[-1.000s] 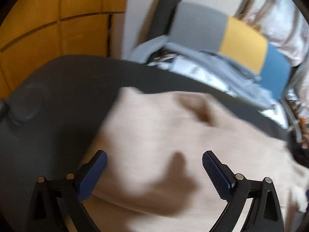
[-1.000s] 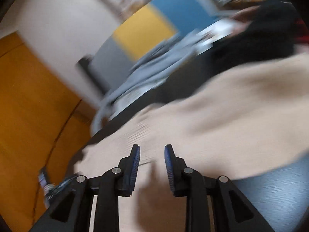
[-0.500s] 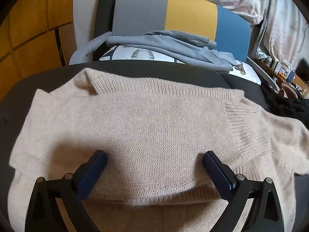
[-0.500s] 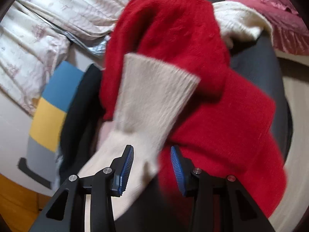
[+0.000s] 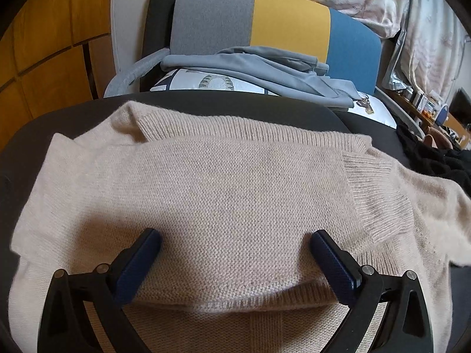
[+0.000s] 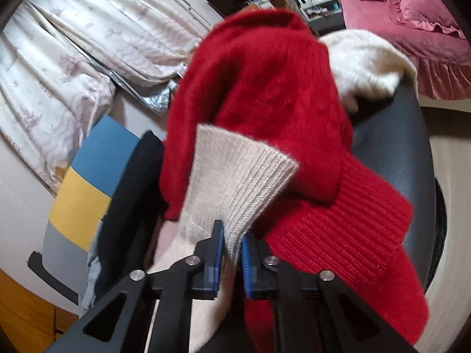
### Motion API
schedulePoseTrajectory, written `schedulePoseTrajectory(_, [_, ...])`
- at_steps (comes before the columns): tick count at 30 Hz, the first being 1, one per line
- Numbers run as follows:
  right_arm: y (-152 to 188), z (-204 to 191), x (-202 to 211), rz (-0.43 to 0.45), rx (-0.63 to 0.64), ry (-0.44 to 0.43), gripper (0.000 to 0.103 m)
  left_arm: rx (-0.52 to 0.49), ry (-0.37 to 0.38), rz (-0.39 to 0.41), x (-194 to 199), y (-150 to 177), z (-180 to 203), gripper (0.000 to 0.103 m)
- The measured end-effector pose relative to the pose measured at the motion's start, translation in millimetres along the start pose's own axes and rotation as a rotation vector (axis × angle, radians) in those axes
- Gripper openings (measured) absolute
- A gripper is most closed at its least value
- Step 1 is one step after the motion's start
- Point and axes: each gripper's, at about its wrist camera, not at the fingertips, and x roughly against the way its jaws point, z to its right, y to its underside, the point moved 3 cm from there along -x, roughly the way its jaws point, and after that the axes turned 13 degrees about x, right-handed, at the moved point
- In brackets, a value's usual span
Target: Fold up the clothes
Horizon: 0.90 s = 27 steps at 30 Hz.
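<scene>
A beige knit sweater (image 5: pixel 229 194) lies spread on the dark table (image 5: pixel 235 106), its near part folded over itself. My left gripper (image 5: pixel 234 247) hovers wide open over that folded layer, with no fabric between its pads. In the right wrist view my right gripper (image 6: pixel 232 247) is shut on the ribbed cuff of the beige sleeve (image 6: pixel 235 176), which fans out beyond the fingers. Behind the cuff lies a heap with a red knit sweater (image 6: pixel 265 88) and a cream fluffy garment (image 6: pixel 365 64).
A chair with a grey, yellow and blue back (image 5: pixel 265 26) stands behind the table, with a grey-blue garment (image 5: pixel 253 64) draped on it. A black garment (image 5: pixel 435 158) lies at the table's right. Curtains (image 6: pixel 73 44) and a pink bed (image 6: pixel 412 23) lie beyond.
The right gripper swung from the sweater's body to the sleeve cuff by the red sweater and closed on it. The left gripper shifted across the sweater, then held still, open throughout.
</scene>
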Motion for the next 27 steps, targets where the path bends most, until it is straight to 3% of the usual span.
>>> schedulePoseTrajectory(3, [-13, -4, 13, 0.007, 0.048, -0.045, 0.005, 0.004, 0.006, 0.0, -1, -1, -1, 0.103])
schedulePoseTrajectory(7, [-9, -52, 33, 0.021, 0.089, -0.181, 0.005, 0.002, 0.005, -0.003, -1, -1, 0, 0.103])
schedulePoseTrajectory(11, [4, -133, 37, -0.001, 0.185, -0.347, 0.005, 0.003, 0.039, -0.019, 5, -6, 1, 0.103])
schedulePoseTrajectory(15, [38, -232, 34, -0.072, 0.286, -0.542, 0.005, 0.035, 0.141, -0.027, 27, -14, -3, 0.103])
schedulePoseTrajectory(23, [192, -371, 33, -0.316, 0.512, -0.83, 0.005, 0.133, 0.248, -0.051, 53, -26, -29, 0.103])
schedulePoseTrajectory(27, [285, -395, 18, -0.501, 0.661, -0.843, 0.005, 0.233, 0.253, -0.093, 43, -24, -55, 0.103])
